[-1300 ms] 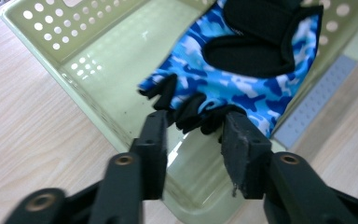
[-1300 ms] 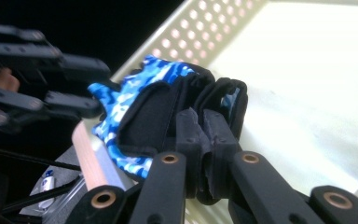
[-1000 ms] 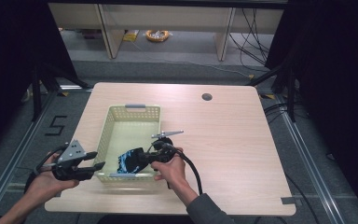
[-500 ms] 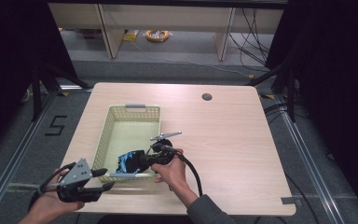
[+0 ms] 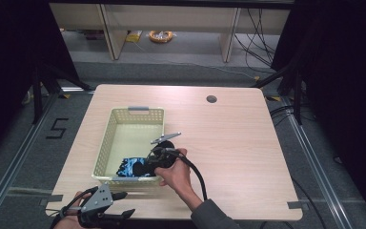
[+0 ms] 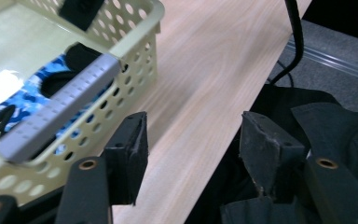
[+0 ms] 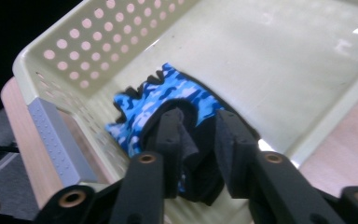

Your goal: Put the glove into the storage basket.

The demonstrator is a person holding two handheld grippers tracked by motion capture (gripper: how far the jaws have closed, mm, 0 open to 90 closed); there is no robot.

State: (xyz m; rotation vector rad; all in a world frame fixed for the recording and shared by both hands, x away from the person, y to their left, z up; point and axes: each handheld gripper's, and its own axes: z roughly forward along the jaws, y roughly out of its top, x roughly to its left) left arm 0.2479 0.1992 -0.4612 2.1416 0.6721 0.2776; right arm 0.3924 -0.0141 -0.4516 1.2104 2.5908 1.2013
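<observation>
Down in the basket (image 5: 106, 143), the right gripper (image 7: 196, 128) has just been spreading its jaws, which stand a little apart around a black fold of the glove (image 7: 168, 100) without clearly clamping it. That blue camouflage glove lies at the basket's near end, its long axis roughly across the basket, black fingertips toward the left wall. At the table's (image 5: 238, 138) near edge, the left gripper (image 6: 193, 140) has just been widening too and stands released with nothing between its jaws.
</observation>
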